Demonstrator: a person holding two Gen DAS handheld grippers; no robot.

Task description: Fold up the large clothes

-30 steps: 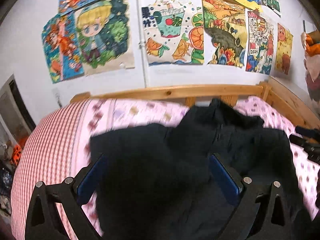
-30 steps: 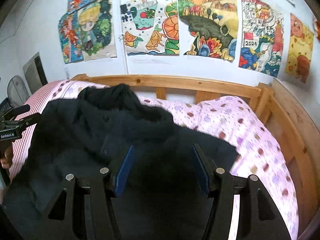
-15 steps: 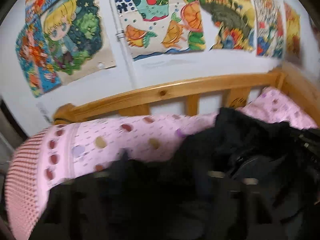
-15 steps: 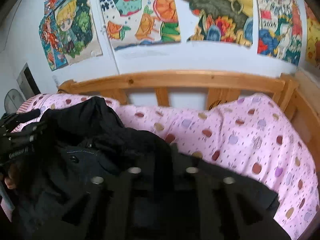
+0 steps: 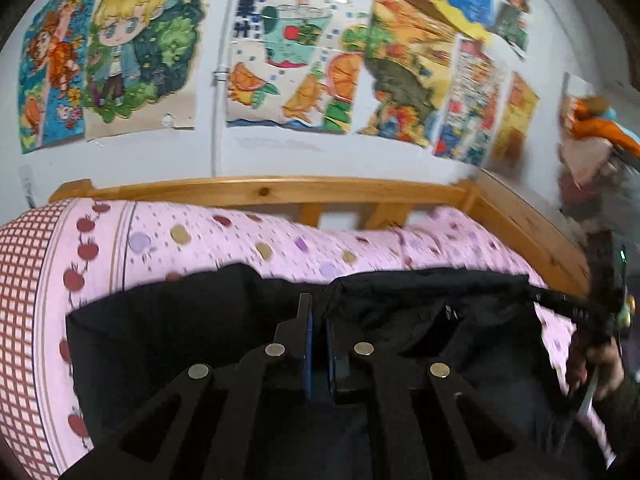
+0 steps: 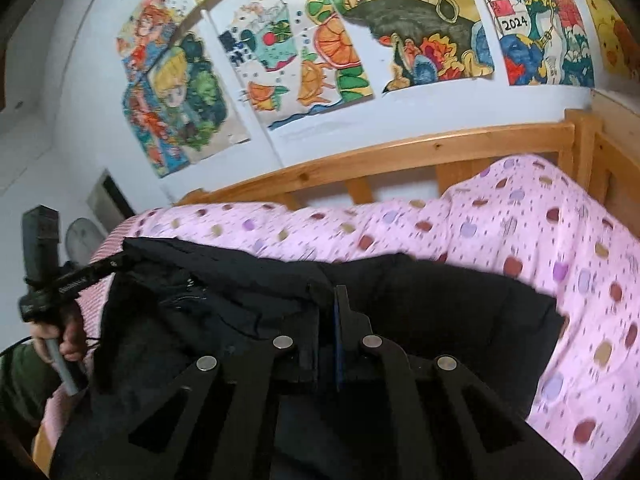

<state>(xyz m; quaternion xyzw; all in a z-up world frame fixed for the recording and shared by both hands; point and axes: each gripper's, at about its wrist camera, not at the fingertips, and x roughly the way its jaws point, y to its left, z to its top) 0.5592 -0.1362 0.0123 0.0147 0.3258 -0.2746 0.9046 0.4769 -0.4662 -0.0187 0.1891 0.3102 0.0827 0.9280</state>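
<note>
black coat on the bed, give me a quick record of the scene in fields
garment: black coat, spread across the bed
surface: pink dotted bedsheet
bed frame: wooden rail behind the sheet
left tool: fingers closed, coat fabric at the tips
right tool: fingers closed, over dark coat fabric
wall: children's drawings taped above the bed
fold state: coat lies bunched, not yet a neat fold

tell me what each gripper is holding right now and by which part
Both are shut on the black jacket lying on the bed: the left gripper and the right gripper each pinch its far edge.
</note>
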